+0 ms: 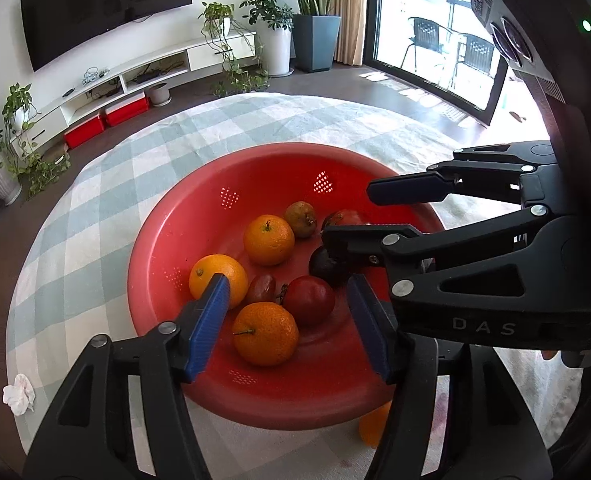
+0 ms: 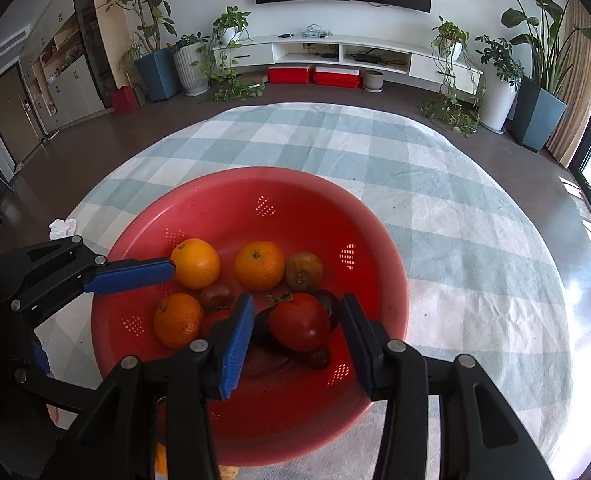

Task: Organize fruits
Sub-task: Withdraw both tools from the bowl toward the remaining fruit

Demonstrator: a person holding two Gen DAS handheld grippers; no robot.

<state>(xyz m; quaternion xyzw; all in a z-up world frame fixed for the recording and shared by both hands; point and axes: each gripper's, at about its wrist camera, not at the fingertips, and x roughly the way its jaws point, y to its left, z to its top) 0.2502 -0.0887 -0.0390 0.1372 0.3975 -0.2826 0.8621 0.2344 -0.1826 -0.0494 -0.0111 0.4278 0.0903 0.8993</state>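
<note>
- The right tongs [image 2: 297, 344] hang open over the near side of the red bowl [image 2: 223, 200], their blue pads either side of a red tomato [image 2: 298, 322] without pressing it; my guess is they are lined up to pinch it or have just set it down.
- The left tongs [image 1: 285, 322] are open too and hold nothing, poised above the bowl with an orange [image 1: 265, 333] and a red fruit [image 1: 308, 300] lying between their pads.
- The fruit sits gathered in the bowl: three oranges, a brownish pear-like fruit [image 2: 303, 271], small dark grape-like pieces [image 2: 214, 297], and a dark purple one [image 1: 327, 266] partly hidden under the right tongs.
- One more orange piece [image 1: 373, 424] lies on the table just outside the bowl's near rim, so the sorting looks unfinished.
- The bowl rests on a table under a checked cloth [image 2: 435, 184], with a crumpled white tissue [image 2: 61, 227] near the table's edge.
</note>
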